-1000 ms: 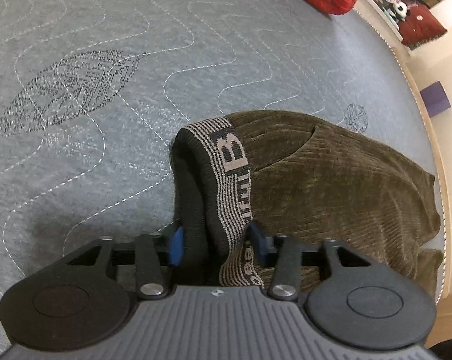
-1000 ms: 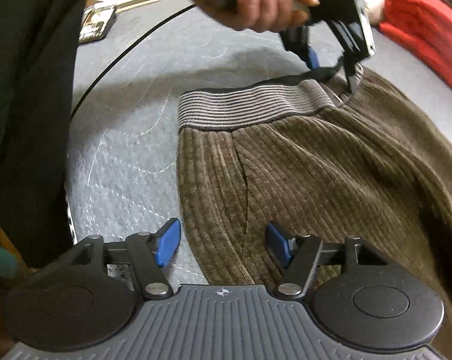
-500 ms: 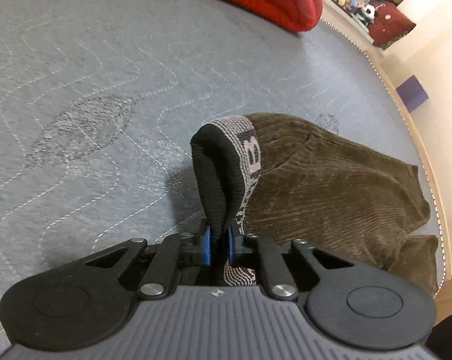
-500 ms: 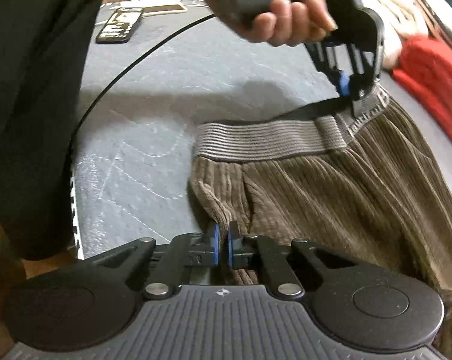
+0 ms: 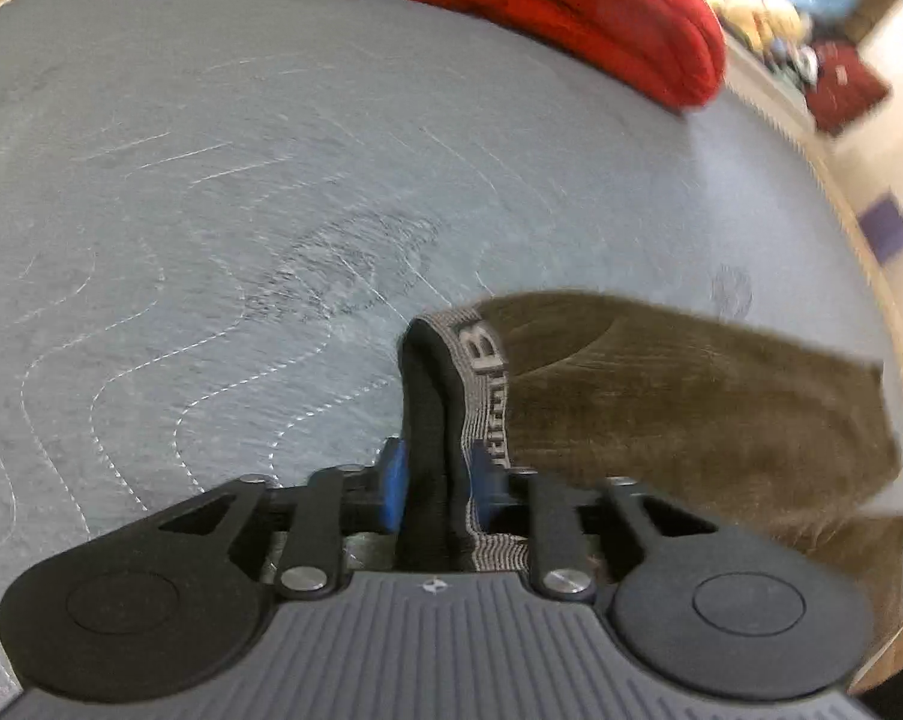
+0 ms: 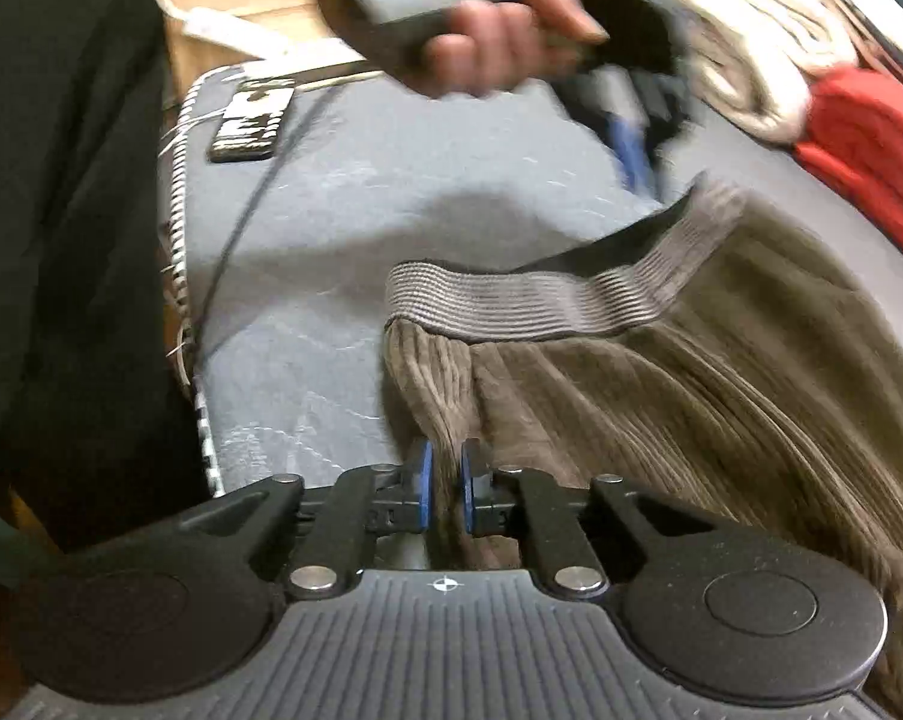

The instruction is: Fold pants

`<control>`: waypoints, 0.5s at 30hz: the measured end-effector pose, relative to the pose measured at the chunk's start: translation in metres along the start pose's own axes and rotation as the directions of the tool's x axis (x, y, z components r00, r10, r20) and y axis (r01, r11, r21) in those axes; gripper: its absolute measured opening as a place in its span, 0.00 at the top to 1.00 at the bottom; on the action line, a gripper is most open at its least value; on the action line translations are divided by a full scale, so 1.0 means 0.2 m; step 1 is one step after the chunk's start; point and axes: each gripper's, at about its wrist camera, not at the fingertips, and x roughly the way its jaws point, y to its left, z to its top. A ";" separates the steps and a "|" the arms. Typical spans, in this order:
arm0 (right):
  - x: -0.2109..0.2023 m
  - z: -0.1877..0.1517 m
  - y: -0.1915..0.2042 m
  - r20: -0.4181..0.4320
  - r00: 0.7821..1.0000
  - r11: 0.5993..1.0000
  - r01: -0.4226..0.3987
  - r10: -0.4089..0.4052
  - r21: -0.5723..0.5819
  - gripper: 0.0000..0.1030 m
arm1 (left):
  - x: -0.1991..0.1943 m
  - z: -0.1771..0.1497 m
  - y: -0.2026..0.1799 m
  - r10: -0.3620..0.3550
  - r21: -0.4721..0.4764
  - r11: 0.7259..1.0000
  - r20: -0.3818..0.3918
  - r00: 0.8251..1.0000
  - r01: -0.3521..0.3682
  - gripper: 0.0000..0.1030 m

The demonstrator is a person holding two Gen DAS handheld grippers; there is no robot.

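Now at risk of slipping: brown pants (image 6: 661,408) on grey mattress (image 5: 271,180), waistband (image 5: 481,396) clamped in left gripper (image 5: 433,480), side fabric pinched thinly by right gripper (image 6: 445,486), uneven pull likely tearing one grip free.

A large capital "B" is woven in grey on the ribbed grey elastic waistband (image 5: 481,372) of the brown corduroy pants (image 5: 691,408), as seen in the left wrist view. Smaller letters are set below it along the same band, but they are blurred and cannot be read. In the right wrist view, pale markings can be seen on a flat black rectangular device (image 6: 250,126) lying on the grey quilted mattress (image 6: 343,192); nothing there can be made out as text.
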 end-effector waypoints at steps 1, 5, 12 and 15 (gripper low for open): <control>-0.04 0.01 -0.04 0.019 1.000 1.000 0.006 -0.006 0.020 0.73 | -0.01 0.01 0.02 -0.024 -0.036 0.999 0.006 1.000 0.024 0.55; -0.32 0.05 -0.23 0.129 0.988 0.994 0.079 -0.089 0.079 0.65 | -0.04 0.02 0.01 -0.059 -0.057 0.997 0.042 0.997 0.061 0.54; -1.06 -0.02 -0.87 0.276 0.880 0.874 0.254 -0.387 0.414 0.53 | -0.01 0.04 -0.15 -0.057 0.037 0.998 0.173 0.983 0.051 0.50; -1.34 -0.18 -1.09 0.253 0.811 0.786 0.353 -0.528 0.507 0.47 | 0.06 0.06 -0.19 -0.049 0.063 0.997 0.174 0.984 0.038 0.42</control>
